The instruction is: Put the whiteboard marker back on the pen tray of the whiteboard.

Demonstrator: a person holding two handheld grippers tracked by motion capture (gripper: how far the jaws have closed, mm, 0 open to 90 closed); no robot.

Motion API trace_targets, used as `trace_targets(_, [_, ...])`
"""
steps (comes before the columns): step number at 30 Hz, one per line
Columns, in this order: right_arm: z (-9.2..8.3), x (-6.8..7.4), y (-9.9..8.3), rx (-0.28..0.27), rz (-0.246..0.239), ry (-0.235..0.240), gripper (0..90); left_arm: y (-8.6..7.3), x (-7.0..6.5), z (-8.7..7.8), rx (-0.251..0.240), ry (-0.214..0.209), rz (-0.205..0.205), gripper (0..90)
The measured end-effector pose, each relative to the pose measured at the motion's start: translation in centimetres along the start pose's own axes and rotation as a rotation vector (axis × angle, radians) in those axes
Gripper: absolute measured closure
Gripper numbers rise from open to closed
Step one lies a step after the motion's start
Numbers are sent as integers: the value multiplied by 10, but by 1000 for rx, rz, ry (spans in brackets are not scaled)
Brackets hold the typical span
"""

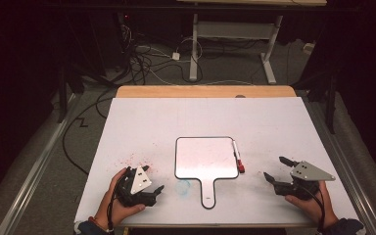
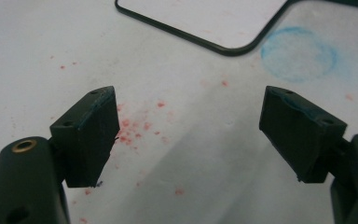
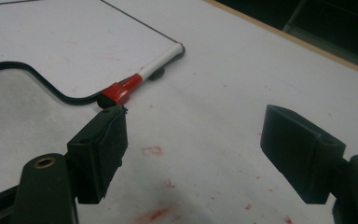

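a small whiteboard [image 1: 206, 157] with a short handle lies flat near the middle of the white counter [image 1: 274, 122], and a marker [image 1: 237, 156] with a red cap rests along its right edge, touching the frame. the left tongs [image 1: 157, 192] sit just left of the board's handle, spread wide and holding nothing, above red specks and near a blue smudge [image 2: 299, 53]. the right tongs [image 1: 276, 169] rest right of the marker, also wide and holding nothing.

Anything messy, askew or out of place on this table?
Yes. Red marker specks dot the table sheet near the left gripper, and a smudged blue ring sits beside the whiteboard. The marker lies along the board's right edge.
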State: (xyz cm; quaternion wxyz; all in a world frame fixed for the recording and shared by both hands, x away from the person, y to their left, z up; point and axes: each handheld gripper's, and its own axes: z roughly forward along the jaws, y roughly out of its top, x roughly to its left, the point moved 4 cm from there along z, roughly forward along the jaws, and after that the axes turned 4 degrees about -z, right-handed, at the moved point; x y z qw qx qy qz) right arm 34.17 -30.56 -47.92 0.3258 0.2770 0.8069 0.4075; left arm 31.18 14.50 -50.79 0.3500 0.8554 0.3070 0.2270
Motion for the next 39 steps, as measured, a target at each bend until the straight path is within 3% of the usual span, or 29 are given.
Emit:
trace_targets(10, [-1, 4, 6, -21, -2, -4, 235, 1, 1, 1, -5, -9, 3, 193])
trace_targets(39, [-1, 2, 2, -3, -4, -7, 234, 5, 0, 11, 17, -25, 3, 193])
